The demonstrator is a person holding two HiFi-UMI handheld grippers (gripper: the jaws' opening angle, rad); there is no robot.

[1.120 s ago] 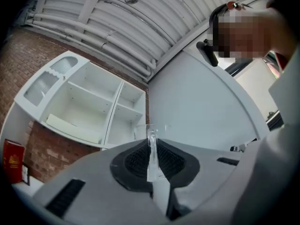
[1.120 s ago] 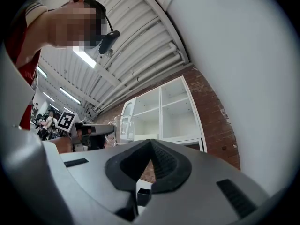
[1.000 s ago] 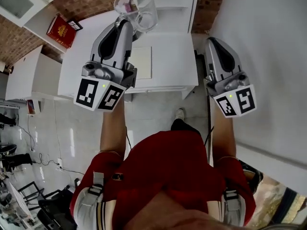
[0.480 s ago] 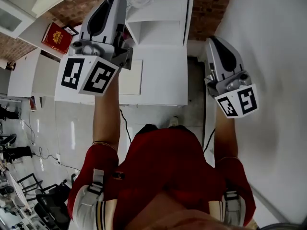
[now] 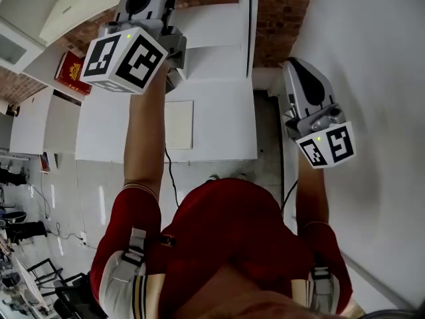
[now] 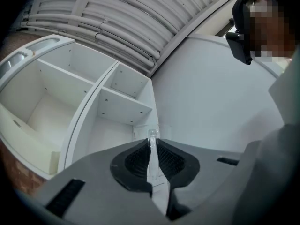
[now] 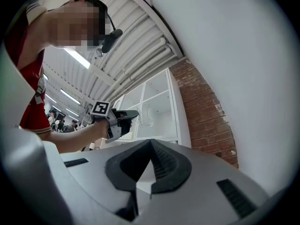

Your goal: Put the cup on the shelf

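Here, a plain white wall [image 5: 372, 78] fills the right side of the head view, with a strip of brick wall [image 5: 275, 18] beside it at top centre. A white shelf [image 6: 117, 107] with open compartments takes the left half of the left gripper view. A white table [image 5: 219, 131] lies below the shelf in the middle of the head view.

The person's left arm [image 5: 146, 138] is stretched straight out and raised toward the shelf, up the left of the head view. The right arm [image 5: 312, 191] is held lower, at the right of that view, near the white wall.

The left gripper [image 6: 152, 142] sits at the upper left of the head view, its tip cut off by the top edge. Its jaws are clenched on the wall of a clear glass cup [image 7: 146, 115]. In the right gripper view the cup hangs left of centre, in front of a shelf compartment; whether it touches a board cannot be told. The right gripper [image 7: 151, 144] is pressed closed with nothing between its jaws.

A red book [image 5: 70, 72] lies at the left of the head view, near the left gripper's marker cube [image 5: 126, 58].
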